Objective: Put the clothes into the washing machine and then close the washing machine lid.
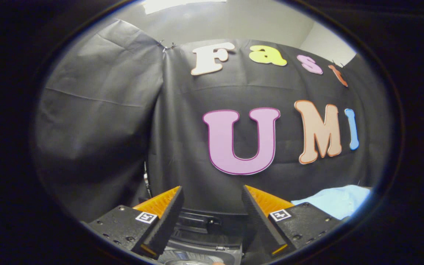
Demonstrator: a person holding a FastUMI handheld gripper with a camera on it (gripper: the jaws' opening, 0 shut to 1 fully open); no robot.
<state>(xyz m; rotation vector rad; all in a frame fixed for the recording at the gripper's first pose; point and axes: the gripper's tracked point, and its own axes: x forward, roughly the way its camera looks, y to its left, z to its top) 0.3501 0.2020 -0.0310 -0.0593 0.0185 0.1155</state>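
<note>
Gripper spread wide, nothing between the fingers, and I'm holding it up and level, looking straight at the booth wall. I read that as a carrying height, clear of everything, before I commit to a reach.

Clothes, pale blue, sit off at about four o'clock from my fingertips, just beyond the right finger and partly hidden behind its mount. They're close beside me, not ahead, so I judge I'll have to swing right and dip to get the fingers around a fold. Cloth like that should bunch easily, so a deep pinch looks safer than a nip at the edge.

Down at six o'clock, below and between the fingers, there's a dark machine top with moulded parts, probably the washer, though I can't tell if its lid is up. Left finger hangs over its near edge. Nothing loaded yet, as far as I can see.
</note>
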